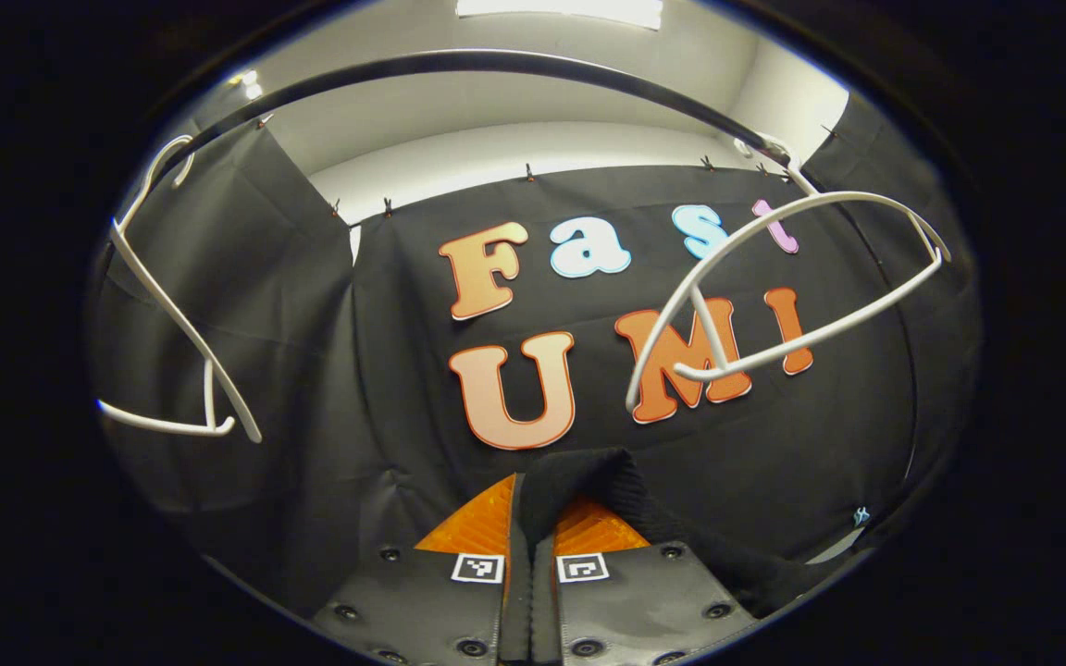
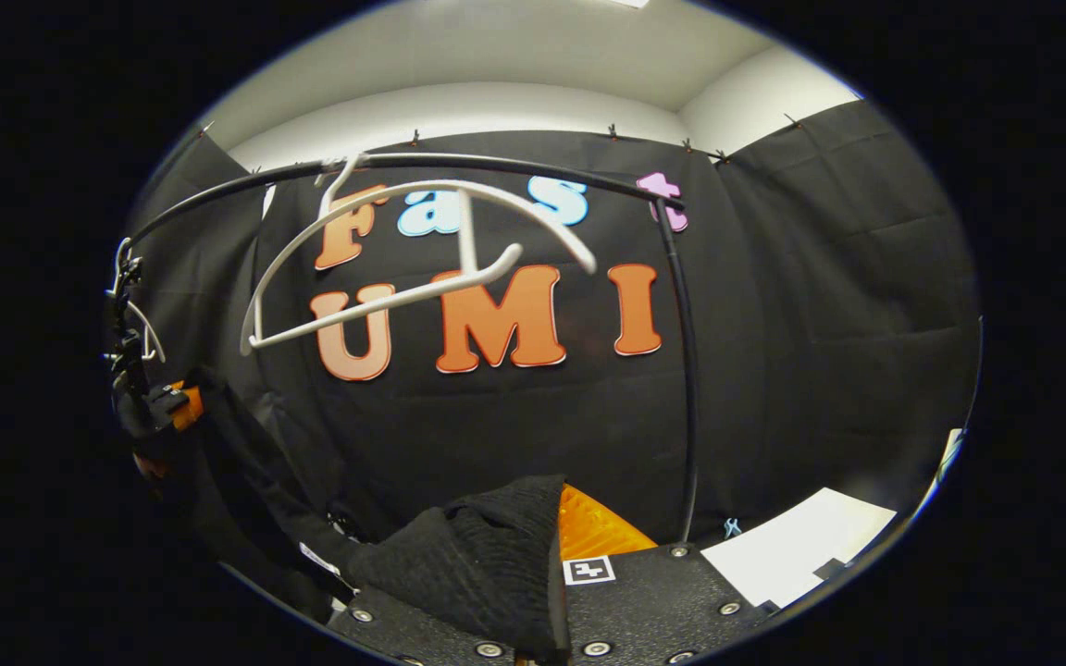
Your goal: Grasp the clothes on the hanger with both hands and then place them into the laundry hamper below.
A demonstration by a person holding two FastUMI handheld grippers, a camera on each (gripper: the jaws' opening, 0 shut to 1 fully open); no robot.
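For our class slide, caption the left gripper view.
Left gripper shut on black garment, below two bare white hangers.

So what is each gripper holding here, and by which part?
Both hold the black knit garment. The left gripper pinches a fold of its edge; the right gripper clamps another bunched part. The white hanger hangs bare.

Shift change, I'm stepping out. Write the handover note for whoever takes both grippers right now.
Left gripper: shut on the black garment.
Right gripper: shut on the same garment, which drapes over its left finger.
White hanger hangs bare on the black rail; a second bare hanger hangs at the rail's other end.
Done: garment gripped by both and off the hanger.
Left: lower it into the hamper and release.
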